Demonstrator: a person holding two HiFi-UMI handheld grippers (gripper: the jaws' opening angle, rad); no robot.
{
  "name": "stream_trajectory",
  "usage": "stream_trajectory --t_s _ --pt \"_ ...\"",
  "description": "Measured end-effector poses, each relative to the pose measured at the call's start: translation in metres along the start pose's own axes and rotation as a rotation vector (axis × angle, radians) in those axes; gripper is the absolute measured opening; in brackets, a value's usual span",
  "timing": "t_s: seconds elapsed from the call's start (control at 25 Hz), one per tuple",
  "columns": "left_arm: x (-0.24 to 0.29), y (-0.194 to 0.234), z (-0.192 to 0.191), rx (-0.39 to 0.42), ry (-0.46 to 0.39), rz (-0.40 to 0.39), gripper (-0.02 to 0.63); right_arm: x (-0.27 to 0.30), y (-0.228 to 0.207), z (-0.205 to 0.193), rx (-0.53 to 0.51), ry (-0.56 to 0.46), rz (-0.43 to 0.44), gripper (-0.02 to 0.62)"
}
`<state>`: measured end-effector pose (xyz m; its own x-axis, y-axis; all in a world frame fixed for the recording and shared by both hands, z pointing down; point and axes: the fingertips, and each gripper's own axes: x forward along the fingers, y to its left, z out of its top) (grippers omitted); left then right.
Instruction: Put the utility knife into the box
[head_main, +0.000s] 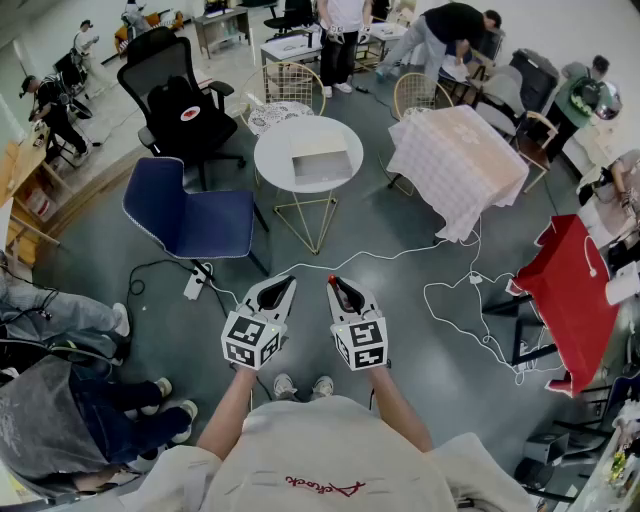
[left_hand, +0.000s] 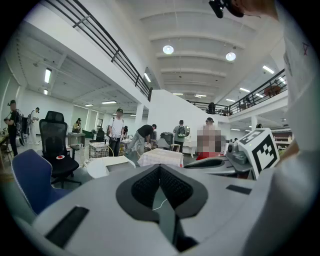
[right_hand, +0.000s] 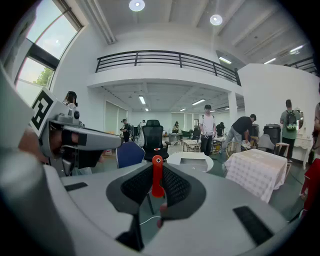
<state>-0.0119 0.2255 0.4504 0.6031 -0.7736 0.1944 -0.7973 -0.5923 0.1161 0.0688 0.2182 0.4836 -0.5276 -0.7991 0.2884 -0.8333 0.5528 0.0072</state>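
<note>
Right gripper (head_main: 341, 287): clamping a red utility knife (right_hand: 157, 176) upright between its pads, red tip showing above the jaws. Left gripper (head_main: 279, 289): riding beside it, jaws pressed together on nothing. White box (head_main: 321, 166): sitting open on the round white tabletop (head_main: 279, 150), well ahead of both grippers.

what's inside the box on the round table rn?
Nothing visible: in the head view the white box on the round table looks bare inside. In the right gripper view its near wall hides the floor.
</note>
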Motion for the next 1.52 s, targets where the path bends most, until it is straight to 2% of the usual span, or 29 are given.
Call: stream_trajectory --t_s 0.92,1.52 --pt "0.026 -0.019 -0.034 -0.037 0.024 0.047 0.011 -0.02 -0.043 -0.018 -0.017 -0.016 0.027 0.067" --pt "0.05 -0.022 -0.031 -0.032 0.008 0.04 0.012 -0.021 -0.066 -0.02 -0.029 -0.019 0.021 0.067"
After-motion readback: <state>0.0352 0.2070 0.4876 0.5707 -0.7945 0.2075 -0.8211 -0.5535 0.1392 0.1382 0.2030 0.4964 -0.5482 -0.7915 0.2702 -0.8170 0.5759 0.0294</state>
